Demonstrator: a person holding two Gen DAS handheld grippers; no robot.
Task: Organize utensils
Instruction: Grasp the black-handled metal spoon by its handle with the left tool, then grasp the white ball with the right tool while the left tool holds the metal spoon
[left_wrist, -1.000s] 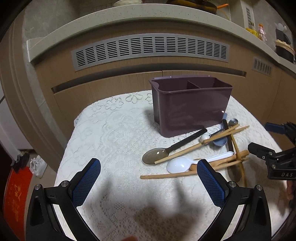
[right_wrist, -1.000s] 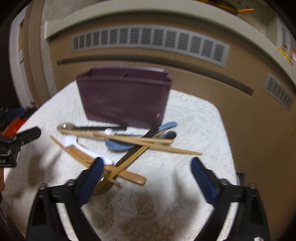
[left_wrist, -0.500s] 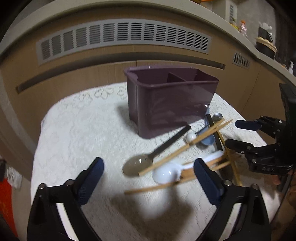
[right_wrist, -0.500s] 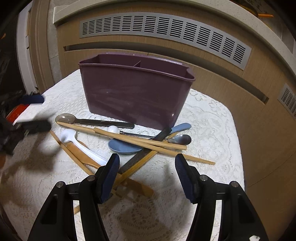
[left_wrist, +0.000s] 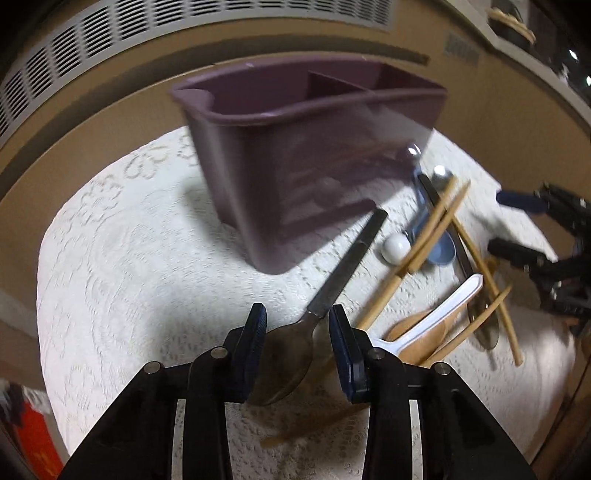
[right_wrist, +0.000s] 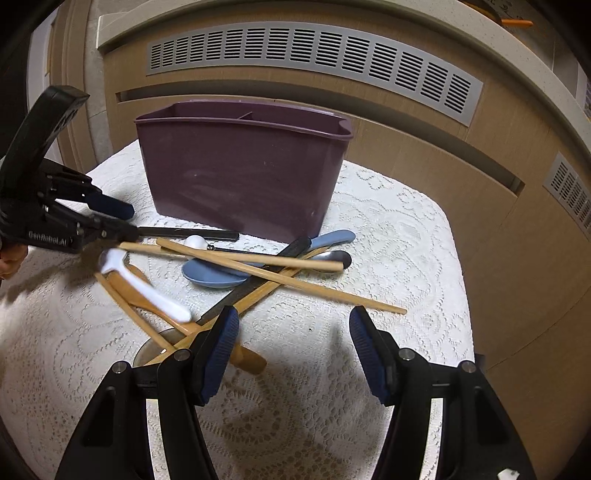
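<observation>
My left claw (left_wrist: 297, 326) sits low over the bowl of the grey metal spoon w/ a flat black handle (left_wrist: 332, 295). Its jaws have just been closing in and now stand narrow on either side of the spoon's neck, the spoon between them; can't tell if the pads actually press on it yet, the view's blurred. In the right wrist view the same claw (right_wrist: 125, 221) comes in from the left edge, and white lettering on its black body reads roughly "GenRobot.AI", last letters fuzzy.

My right claw (right_wrist: 293, 328) hangs w/ jaws apart over bare lace, nothing between them. Its left pad is just above the pile's near end, by the wooden spoon's handle tip.

The dark purple plastic utensil caddy w/ 2 compartments (right_wrist: 243, 170) stands upright at the back of the white lace-covered counter (right_wrist: 388, 229), a divider visible inside. No writing readable on it.

Just in front of the caddy lies the heap: long wooden chopsticks (right_wrist: 280, 280) crossing everything, a white plastic soup spoon (right_wrist: 144, 288) on top of a wooden spoon (right_wrist: 147, 302), a blue ceramic soup spoon (right_wrist: 214, 275) under the sticks, a 2nd black-handled spoon (right_wrist: 258, 280) lying diagonal, and a small steel spoon (right_wrist: 332, 256) near the caddy's right corner.

Behind the counter, beige cabinet fronts w/ grey slotted vents (right_wrist: 314, 55).
</observation>
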